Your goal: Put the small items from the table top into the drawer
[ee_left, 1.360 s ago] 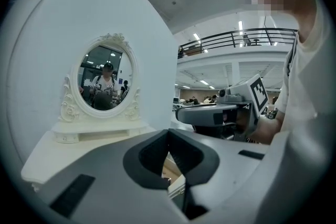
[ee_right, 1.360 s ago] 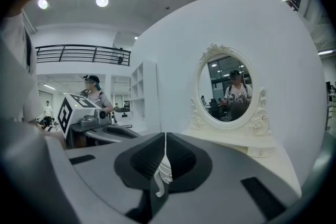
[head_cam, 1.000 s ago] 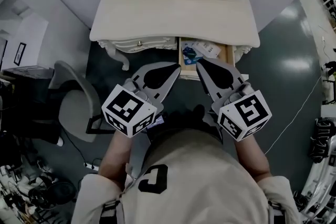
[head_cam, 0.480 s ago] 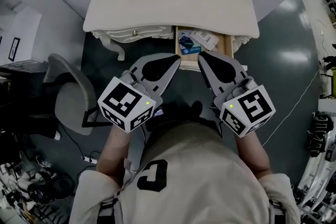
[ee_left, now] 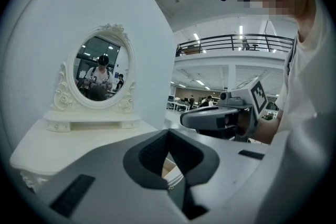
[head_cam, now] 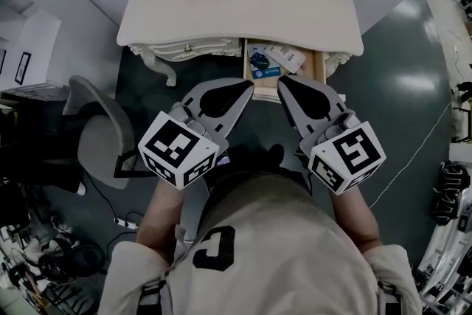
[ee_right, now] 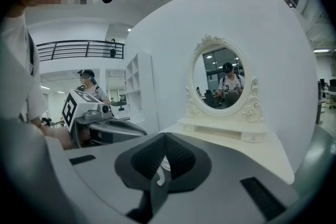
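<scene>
Holding grey left gripper (head_cam: pixel 248 84) and grey right gripper (head_cam: pixel 280 80) closed, empty, at six o'clock from open cream wooden drawer (head_cam: pixel 322 70); seemingly finishing: next, pushing it shut.

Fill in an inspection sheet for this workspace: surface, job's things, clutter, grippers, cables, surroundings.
Surface: dressing table top is bare; no small items seen on it.
Job's things: right drawer open, holding a blue item and white packets; left drawer closed.
Clutter: heaped gear on the floor at lower left.
Grippers: left gripper and right gripper both shut and empty, side by side in front of the open drawer.
Cables: thin cable across the floor at right.
Surroundings: grey chair left of the table; oval mirror at the back of the table top.
</scene>
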